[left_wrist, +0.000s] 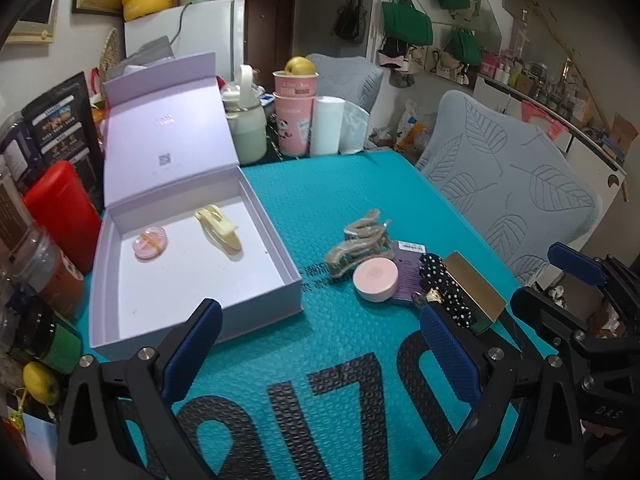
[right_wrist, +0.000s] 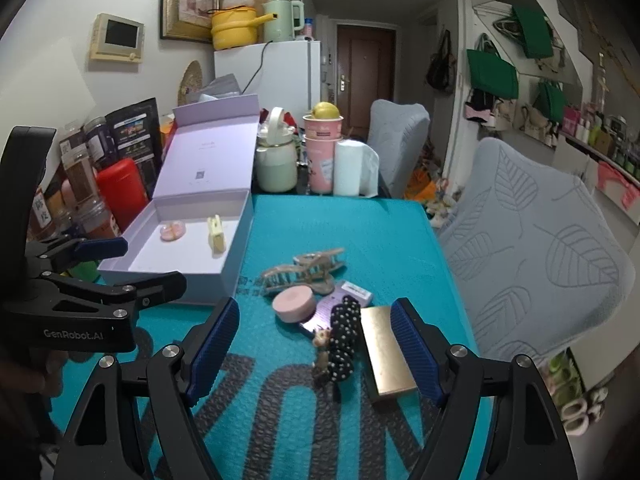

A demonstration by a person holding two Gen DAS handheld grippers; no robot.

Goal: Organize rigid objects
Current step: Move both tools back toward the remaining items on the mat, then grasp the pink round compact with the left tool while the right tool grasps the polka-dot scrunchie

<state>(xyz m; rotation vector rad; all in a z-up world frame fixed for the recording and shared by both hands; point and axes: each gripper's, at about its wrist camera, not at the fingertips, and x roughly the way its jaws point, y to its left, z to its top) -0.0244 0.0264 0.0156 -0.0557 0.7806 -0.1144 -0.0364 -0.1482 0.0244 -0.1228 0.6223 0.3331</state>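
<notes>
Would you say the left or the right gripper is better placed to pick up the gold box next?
Right. The right gripper is open with the gold box beside its right finger; the left gripper faces bare mat.

A teal-matted bench carries an open lilac box ahead-left of the left hand-held gripper. Ahead of the right hand-held gripper lie beige hair claws, a pink round case, a polka-dot scrunchie and a gold box.

Teal mat between lavender box and clutter pile open.
</notes>
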